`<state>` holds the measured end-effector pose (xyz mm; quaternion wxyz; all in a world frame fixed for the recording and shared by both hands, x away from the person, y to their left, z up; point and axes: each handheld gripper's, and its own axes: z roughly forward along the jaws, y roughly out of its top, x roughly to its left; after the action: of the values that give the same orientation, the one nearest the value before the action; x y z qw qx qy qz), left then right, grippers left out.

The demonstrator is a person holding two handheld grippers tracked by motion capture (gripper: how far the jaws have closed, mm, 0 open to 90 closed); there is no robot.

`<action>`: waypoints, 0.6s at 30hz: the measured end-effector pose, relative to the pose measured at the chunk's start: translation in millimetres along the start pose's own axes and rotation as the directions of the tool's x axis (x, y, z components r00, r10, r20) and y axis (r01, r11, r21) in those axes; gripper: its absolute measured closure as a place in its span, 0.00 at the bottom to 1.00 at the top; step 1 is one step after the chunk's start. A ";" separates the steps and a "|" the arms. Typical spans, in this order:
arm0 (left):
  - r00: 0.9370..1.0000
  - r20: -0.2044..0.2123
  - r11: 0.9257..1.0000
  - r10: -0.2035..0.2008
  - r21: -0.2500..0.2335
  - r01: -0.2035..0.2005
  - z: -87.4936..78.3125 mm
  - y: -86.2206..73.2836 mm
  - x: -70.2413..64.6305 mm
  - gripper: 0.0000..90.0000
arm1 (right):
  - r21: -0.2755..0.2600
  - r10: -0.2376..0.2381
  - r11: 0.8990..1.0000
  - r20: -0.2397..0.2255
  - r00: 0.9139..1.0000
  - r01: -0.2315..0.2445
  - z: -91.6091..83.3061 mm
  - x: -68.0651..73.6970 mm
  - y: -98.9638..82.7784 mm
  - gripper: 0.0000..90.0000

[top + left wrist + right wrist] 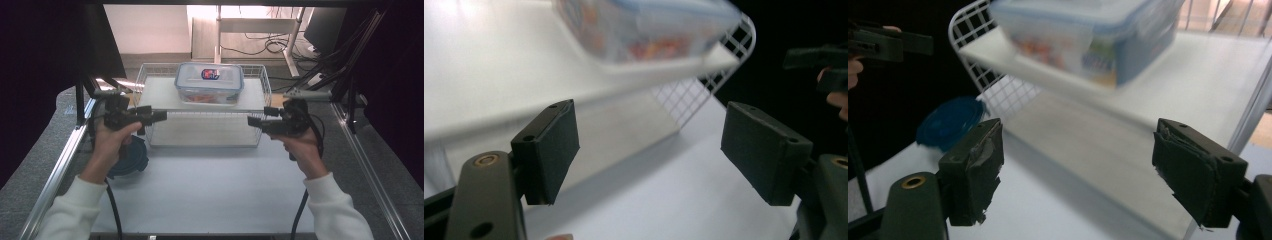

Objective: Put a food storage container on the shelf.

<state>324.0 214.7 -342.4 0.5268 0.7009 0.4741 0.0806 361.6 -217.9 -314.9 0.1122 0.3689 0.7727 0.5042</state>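
A clear plastic box [209,82] with a blue-rimmed lid and colourful contents stands on the top shelf of a white wire rack [150,92] at the back of the table. My left gripper [161,116] hovers at the rack's front left corner and points right. Its jaws are open with nothing between them. My right gripper [251,121] mirrors it at the front right corner, open and empty, pointing left. In the left gripper view the box [644,30] lies above and beyond the gripper [649,150]. In the right gripper view the box [1083,35] sits above the gripper [1078,170].
A dark blue round lid or bowl [132,157] lies on the white table by the left hand; the right gripper view shows this blue piece [948,122] beside the rack. Metal rails [55,175] edge the table. Black uprights [80,102] stand at the back corners.
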 end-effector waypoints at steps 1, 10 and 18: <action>1.000 -0.002 1.000 0.014 0.004 -0.014 -3.0 -9.7 -2.3 0.25 | -0.001 -0.008 1.000 -0.002 1.000 0.008 -3.4 2.3 -8.9 0.23; 0.997 -0.031 0.996 0.070 0.056 -0.068 -14.9 -83.9 -11.5 0.26 | 0.022 -0.024 0.999 -0.001 1.000 0.024 -19.6 12.5 -85.0 0.25; 0.995 -0.066 0.990 0.081 0.118 -0.073 -10.0 -120.1 -9.3 0.27 | 0.086 -0.029 0.996 0.007 1.000 0.028 -12.0 15.2 -126.6 0.26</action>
<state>243.3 213.8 -432.3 0.4649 0.7445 0.4690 0.0982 286.5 -243.7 -415.4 0.1065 0.3642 0.7986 0.4672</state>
